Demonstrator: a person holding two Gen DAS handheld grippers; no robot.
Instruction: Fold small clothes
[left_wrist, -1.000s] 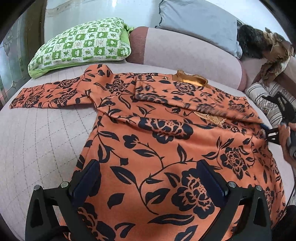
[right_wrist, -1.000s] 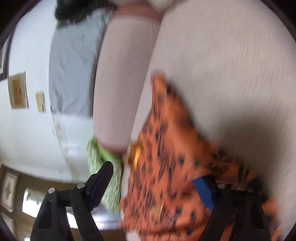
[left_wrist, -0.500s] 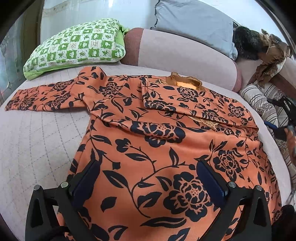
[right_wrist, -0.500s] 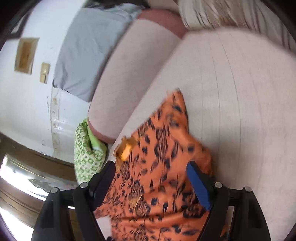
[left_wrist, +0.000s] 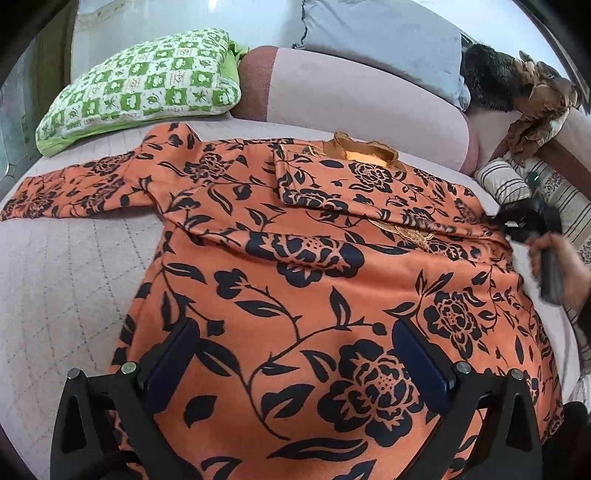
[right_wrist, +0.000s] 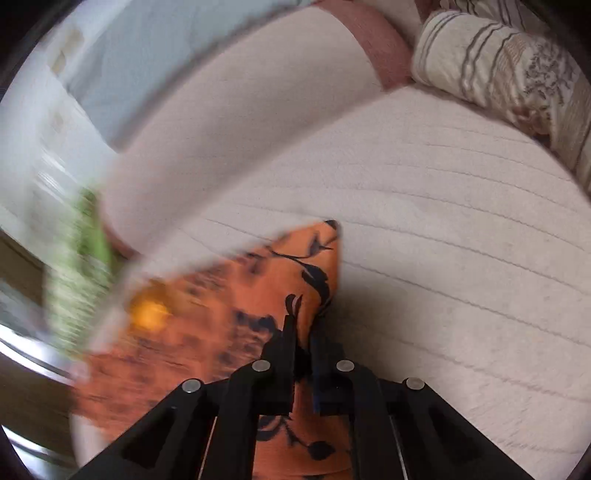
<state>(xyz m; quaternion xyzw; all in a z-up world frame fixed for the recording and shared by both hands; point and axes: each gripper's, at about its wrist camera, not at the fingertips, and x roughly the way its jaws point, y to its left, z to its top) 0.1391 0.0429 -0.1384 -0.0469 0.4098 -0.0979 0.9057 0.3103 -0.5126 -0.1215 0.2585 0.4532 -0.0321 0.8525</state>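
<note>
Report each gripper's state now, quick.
Left gripper: open, hovering over the orange floral top, gripping nothing.
Right gripper: jaws closing, pinched on the top's edge.

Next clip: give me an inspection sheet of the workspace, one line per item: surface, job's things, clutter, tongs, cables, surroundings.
Surface: pale quilted sofa seat, mostly covered by the garment.
Job's things: orange floral top spread flat; one sleeve stretched out, the other sleeve folded across the chest.
Clutter: green checked pillow, grey cushion, striped cushion, brown cloth heap.
Tongs: left tongs open above the hem, gripping nothing; right tongs closing, with the top's edge between the jaws.
Cables: nothing seen.
Surroundings: pink sofa backrest; right wrist view blurred.
</note>
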